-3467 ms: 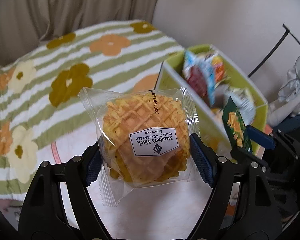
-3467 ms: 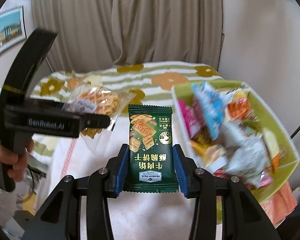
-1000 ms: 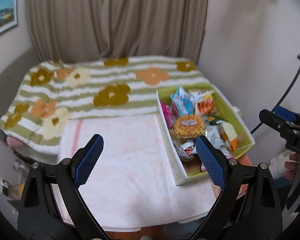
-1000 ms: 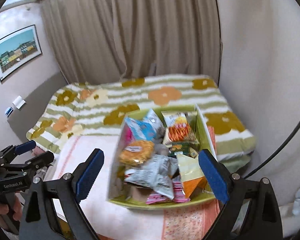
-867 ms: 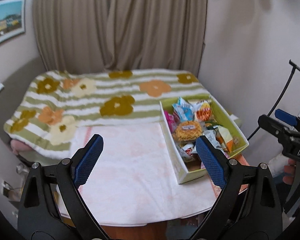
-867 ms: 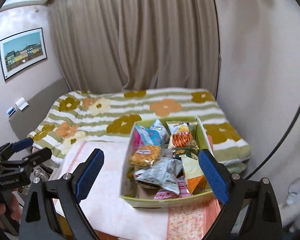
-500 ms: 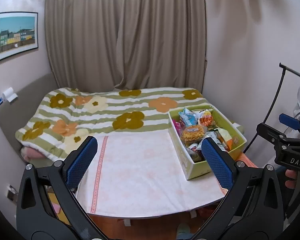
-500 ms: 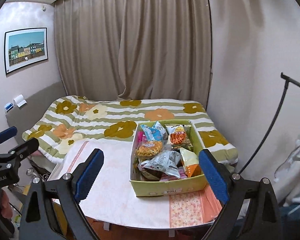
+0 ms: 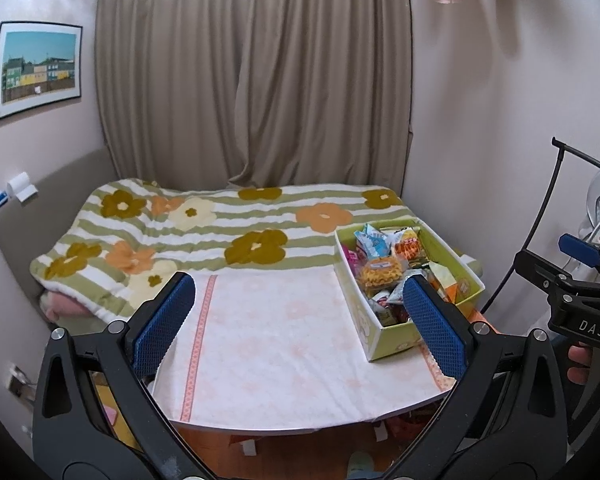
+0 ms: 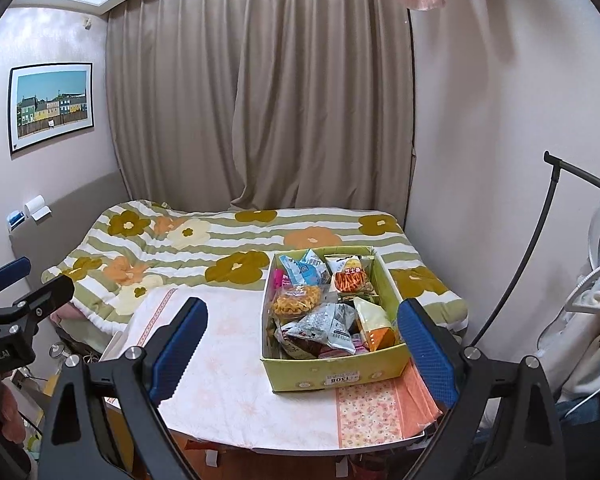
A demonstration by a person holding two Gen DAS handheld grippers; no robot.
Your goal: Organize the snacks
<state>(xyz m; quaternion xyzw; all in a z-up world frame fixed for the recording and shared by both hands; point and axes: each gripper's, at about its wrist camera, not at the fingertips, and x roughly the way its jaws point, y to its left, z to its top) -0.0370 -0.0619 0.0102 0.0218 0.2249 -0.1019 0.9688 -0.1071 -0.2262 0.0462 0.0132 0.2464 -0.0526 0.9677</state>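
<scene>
Bare tablecloth [image 9: 276,344] left of box [image 9: 392,342]

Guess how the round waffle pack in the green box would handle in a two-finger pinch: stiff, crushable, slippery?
The waffle pack looks like a clear, glossy wrapper, so it would probably slip on the pads. The lattice biscuit inside seems rigid but brittle; a hard squeeze would likely crack it. It lies loose on top of other packets in the green box, so it should lift free easily and feel light.

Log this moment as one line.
left claw: open, empty | right claw: open, empty | snacks: in green box | tablecloth: bare
</scene>
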